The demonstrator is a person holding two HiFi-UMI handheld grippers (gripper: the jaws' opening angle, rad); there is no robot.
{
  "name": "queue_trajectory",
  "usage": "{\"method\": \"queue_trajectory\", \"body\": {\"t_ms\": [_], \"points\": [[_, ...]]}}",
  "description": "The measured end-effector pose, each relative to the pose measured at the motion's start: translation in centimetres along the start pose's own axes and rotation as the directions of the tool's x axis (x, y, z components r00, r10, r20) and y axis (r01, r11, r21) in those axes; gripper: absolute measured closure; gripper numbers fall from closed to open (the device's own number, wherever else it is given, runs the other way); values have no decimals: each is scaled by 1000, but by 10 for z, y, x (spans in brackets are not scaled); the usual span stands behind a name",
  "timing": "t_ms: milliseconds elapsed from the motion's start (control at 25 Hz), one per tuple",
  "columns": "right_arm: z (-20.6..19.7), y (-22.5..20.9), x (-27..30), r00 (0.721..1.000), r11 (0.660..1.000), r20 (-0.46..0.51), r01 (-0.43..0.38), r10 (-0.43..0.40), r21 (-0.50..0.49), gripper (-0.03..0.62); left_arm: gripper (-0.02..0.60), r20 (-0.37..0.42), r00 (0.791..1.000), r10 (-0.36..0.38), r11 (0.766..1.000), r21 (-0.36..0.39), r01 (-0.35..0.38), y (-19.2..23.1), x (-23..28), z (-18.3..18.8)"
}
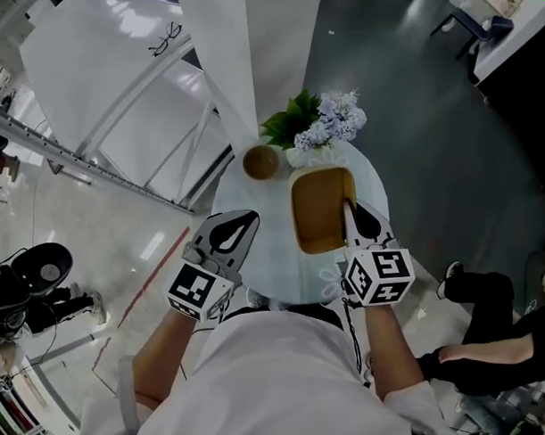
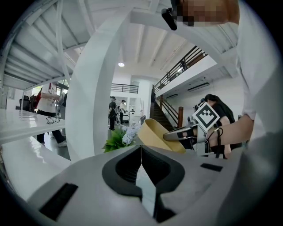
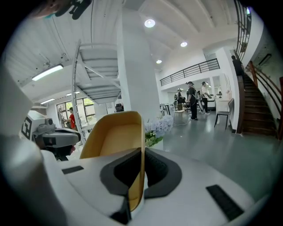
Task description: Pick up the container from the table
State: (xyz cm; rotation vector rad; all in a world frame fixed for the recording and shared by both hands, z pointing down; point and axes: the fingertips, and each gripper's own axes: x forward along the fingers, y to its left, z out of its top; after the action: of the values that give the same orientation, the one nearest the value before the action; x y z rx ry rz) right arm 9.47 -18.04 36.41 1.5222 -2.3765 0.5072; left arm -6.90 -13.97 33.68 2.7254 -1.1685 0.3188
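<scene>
The container (image 1: 319, 209) is a tan, rounded-rectangle tub with an open top. My right gripper (image 1: 349, 210) is shut on its right wall, near the front corner. In the right gripper view the thin wall (image 3: 140, 145) runs between the jaws and the tub's hollow (image 3: 110, 139) lies to the left. The tub hangs tilted above the round glass table (image 1: 271, 257). My left gripper (image 1: 246, 222) is to the tub's left, apart from it, shut with nothing in it. From the left gripper view (image 2: 141, 152) the tub (image 2: 154, 132) shows ahead with the right gripper's fingers (image 2: 181, 133) on it.
A small round brown bowl (image 1: 261, 161) and a bunch of pale flowers with green leaves (image 1: 325, 125) stand at the table's far side. A white pillar (image 1: 260, 51) rises just beyond. A person in dark clothes (image 1: 491, 336) sits on the floor at the right.
</scene>
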Motion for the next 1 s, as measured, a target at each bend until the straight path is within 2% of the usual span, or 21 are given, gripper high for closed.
{"method": "queue_trajectory", "body": {"t_ms": [360,1000], "points": [[18,4,-17,999,1000,51,-11,12,-8,569,560,11,1000,-4,1000,18,4,-6,0,8],[17,4,-20,998,999,56,-33,33,-1,569,560,2,1000,3,1000,11,-3,-10,2,6]]}}
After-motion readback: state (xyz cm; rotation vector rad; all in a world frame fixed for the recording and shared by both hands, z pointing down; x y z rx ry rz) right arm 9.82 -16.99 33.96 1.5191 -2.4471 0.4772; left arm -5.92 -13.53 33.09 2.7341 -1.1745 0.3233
